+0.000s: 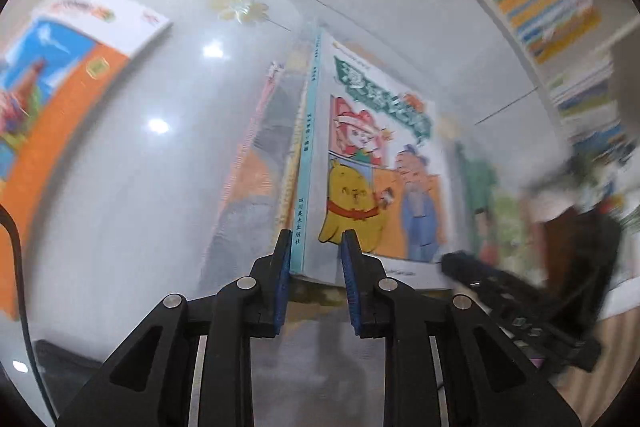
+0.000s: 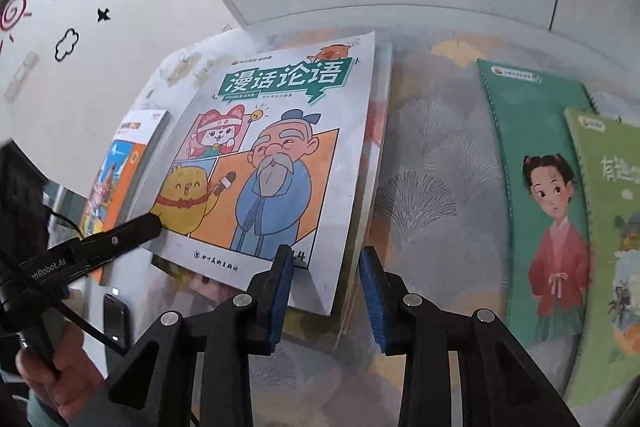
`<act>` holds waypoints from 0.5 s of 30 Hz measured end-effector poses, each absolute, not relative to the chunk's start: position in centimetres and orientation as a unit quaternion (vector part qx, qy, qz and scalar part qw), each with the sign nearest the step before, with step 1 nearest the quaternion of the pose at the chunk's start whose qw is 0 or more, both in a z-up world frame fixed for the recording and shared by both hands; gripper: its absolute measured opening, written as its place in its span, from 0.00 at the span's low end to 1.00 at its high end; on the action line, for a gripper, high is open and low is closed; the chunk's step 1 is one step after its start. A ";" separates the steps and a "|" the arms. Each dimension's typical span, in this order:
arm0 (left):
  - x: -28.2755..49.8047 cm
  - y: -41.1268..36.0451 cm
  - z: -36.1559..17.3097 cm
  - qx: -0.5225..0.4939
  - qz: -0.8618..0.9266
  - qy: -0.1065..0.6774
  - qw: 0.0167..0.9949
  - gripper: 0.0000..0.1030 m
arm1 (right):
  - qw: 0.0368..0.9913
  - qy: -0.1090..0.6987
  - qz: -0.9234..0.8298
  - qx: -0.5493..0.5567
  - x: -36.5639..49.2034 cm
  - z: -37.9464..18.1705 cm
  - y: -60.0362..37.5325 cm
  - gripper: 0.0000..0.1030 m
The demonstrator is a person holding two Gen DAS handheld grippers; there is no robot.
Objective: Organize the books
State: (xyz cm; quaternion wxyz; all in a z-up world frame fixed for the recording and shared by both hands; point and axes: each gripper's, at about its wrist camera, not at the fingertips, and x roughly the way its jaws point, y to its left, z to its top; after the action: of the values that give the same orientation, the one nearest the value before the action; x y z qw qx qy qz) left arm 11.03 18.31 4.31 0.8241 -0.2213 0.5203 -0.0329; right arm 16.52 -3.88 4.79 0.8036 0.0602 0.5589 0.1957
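The left tool (image 1: 316, 247) stood clamped on the lower spine corner of a stack of thin paperback books (image 1: 304, 163), its ribbed blue pads (image 1: 282, 279) pressing flat against both sides, with a pale blue spine printed in dark characters running up between them. The right tool (image 2: 326, 267) gripped the opposite lower corner of the same stack, one blue pad lying on the glossy white cover of the top book (image 2: 276, 155) and the other set against the layered page edges beneath. That cover carried a cartoon of a bearded old man in blue robes, a round yellow chick with a microphone and a green banner of bold characters. The stack was tilted up off the table (image 2: 432, 163), whose smooth glass-like top lay over a cloth patterned with grey fan-shaped leaves and threw back bright spots of light. Beside the stack on the left lay an orange and blue book (image 2: 120, 179), flat on the table. To the right, well apart, two more flat books overlapped: a dark green one with a girl in a red robe (image 2: 548, 211) and a lighter green one (image 2: 612, 227) partly covering it. A bare hand (image 2: 64, 375) held the left tool's black handle.
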 end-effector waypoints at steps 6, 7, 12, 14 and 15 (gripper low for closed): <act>11.5 15.5 4.7 -0.105 -0.009 0.542 0.834 0.26 | 0.798 0.563 0.199 0.076 16.0 4.8 -4.5 0.33; 11.6 15.0 4.7 -0.095 -0.011 0.545 0.833 0.27 | 0.798 0.563 0.199 0.076 15.9 4.8 -4.5 0.33; 10.7 13.5 5.3 -0.028 -0.004 0.545 0.838 0.27 | 0.805 0.559 0.191 0.058 14.7 5.5 -4.2 0.38; 10.4 13.6 5.3 -0.031 -0.008 0.547 0.837 0.27 | 0.805 0.558 0.192 0.056 14.2 5.6 -4.4 0.38; 10.4 13.7 5.3 -0.039 -0.009 0.547 0.836 0.28 | 0.805 0.558 0.193 0.057 14.0 5.6 -4.5 0.38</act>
State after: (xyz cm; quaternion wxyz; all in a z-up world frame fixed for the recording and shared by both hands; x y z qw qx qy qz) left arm 10.37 13.69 5.30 0.8361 -0.0385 0.5471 -0.0089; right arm 14.02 -4.50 5.62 0.8050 0.0568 0.5580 0.1933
